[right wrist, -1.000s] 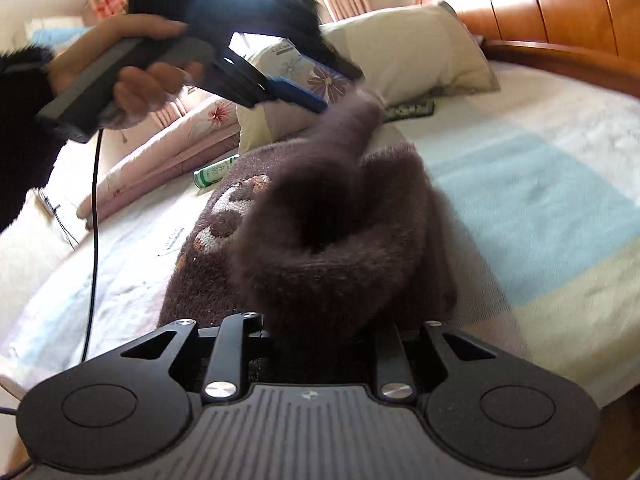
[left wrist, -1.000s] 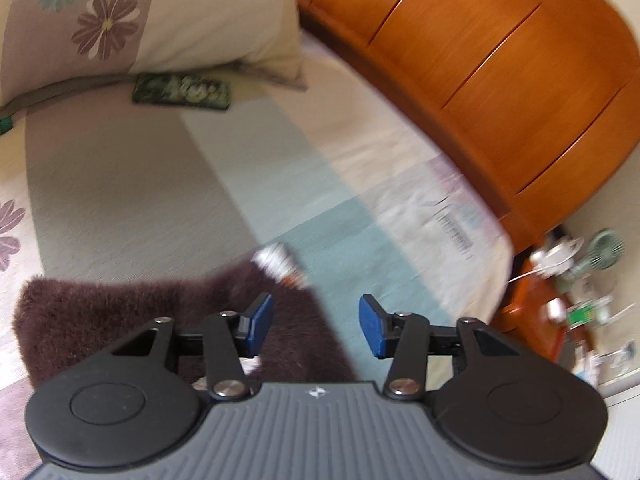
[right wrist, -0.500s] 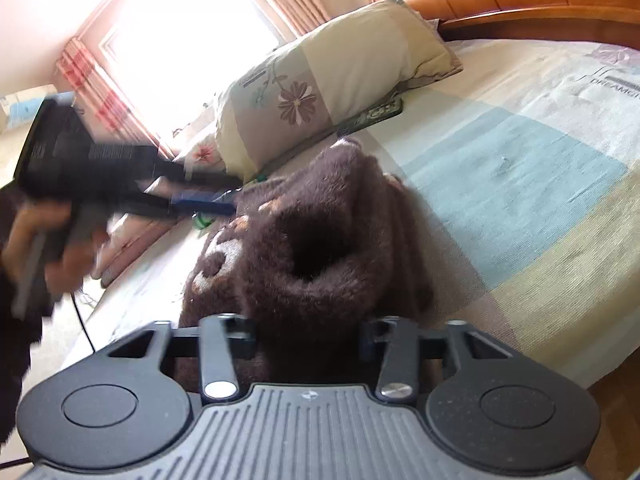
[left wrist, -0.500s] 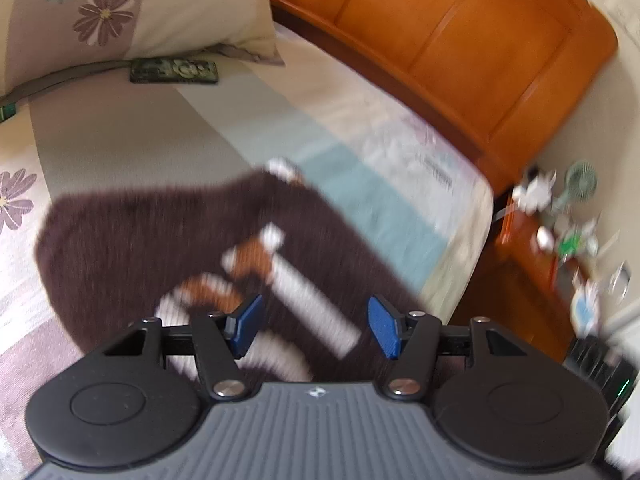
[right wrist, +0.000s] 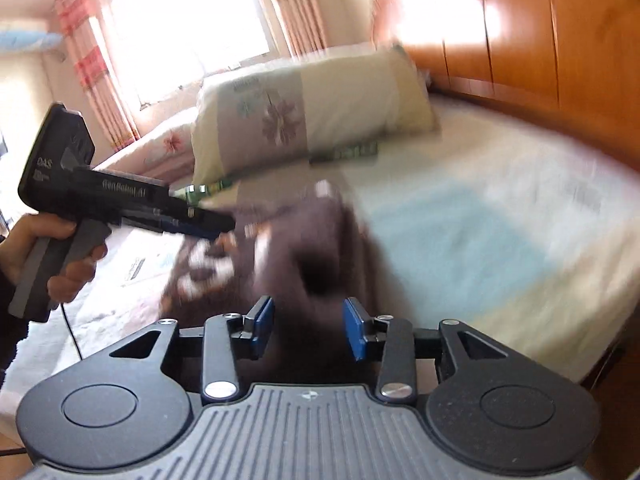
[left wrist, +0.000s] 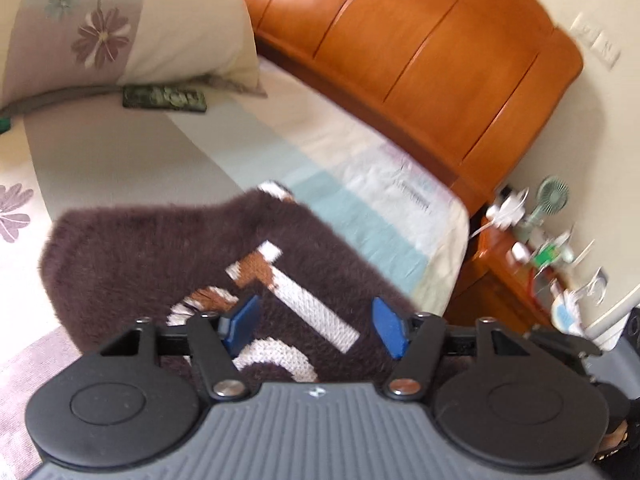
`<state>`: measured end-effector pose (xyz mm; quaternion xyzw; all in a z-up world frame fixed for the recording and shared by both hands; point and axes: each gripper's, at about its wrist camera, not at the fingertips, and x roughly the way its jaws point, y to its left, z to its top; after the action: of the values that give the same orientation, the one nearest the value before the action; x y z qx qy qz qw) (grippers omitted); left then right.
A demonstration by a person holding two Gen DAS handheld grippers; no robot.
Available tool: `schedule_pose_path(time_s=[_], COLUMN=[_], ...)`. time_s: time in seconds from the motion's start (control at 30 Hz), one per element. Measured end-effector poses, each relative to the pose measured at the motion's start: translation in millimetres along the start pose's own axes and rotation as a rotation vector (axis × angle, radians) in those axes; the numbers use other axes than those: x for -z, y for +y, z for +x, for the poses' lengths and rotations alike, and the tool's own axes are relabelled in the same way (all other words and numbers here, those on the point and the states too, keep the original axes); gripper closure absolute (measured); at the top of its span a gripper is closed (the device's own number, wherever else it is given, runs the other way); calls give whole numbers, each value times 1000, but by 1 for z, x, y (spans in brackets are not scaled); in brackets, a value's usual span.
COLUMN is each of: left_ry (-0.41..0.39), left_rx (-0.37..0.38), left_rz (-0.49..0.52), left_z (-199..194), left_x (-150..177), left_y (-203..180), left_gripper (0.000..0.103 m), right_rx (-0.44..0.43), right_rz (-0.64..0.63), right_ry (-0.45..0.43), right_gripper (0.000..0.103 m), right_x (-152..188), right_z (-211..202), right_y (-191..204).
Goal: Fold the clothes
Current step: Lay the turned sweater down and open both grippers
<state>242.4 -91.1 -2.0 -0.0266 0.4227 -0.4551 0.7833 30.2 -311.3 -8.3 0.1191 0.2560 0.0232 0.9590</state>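
Two grippers work over a fuzzy dark-brown sweater with white and tan knitted markings (left wrist: 168, 264), which lies on the bed's pastel patchwork sheet (left wrist: 120, 160) in the lower middle of the left wrist frame. The left gripper (left wrist: 316, 326) hovers directly above the patterned area, its blue-padded fingers (left wrist: 242, 322) spread apart with nothing between them. The right gripper (right wrist: 309, 330) also has its fingers apart; a bunched, blurred part of the sweater sits just ahead of and between them, but they do not appear to be pinching it.

In the left wrist view the garment's long axis runs from lower centre towards the upper left of the frame, away from the fingers. The left gripper looks nearer to the flat body of the sweater, while the right one is closest to the raised bunched part, probably a sleeve or collar opening. A floral cream and mauve pillow (left wrist: 120, 28) and a dark green rectangular packet (left wrist: 164, 98) lie well beyond, by the orange wooden headboard (left wrist: 420, 52).
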Motion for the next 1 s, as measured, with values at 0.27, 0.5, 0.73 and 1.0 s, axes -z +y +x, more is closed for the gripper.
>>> schedule_pose_path(time_s=[0.27, 0.5, 0.73, 1.0], left_ry=[-8, 33, 40, -25], left_rx=[81, 164, 136, 108], left_rz=[-150, -48, -33, -51], left_z=[-1, 6, 41, 10], left_x=[18, 27, 16, 20], left_y=[43, 44, 54, 46], left_gripper=[37, 35, 35, 34], right_rx=[-6, 108, 115, 111], right_rz=[-267, -274, -224, -204], right_ry=[47, 174, 150, 135], right_gripper=[60, 72, 72, 72], right_x=[-28, 16, 27, 29], right_z=[71, 115, 109, 110], right_y=[61, 37, 27, 30])
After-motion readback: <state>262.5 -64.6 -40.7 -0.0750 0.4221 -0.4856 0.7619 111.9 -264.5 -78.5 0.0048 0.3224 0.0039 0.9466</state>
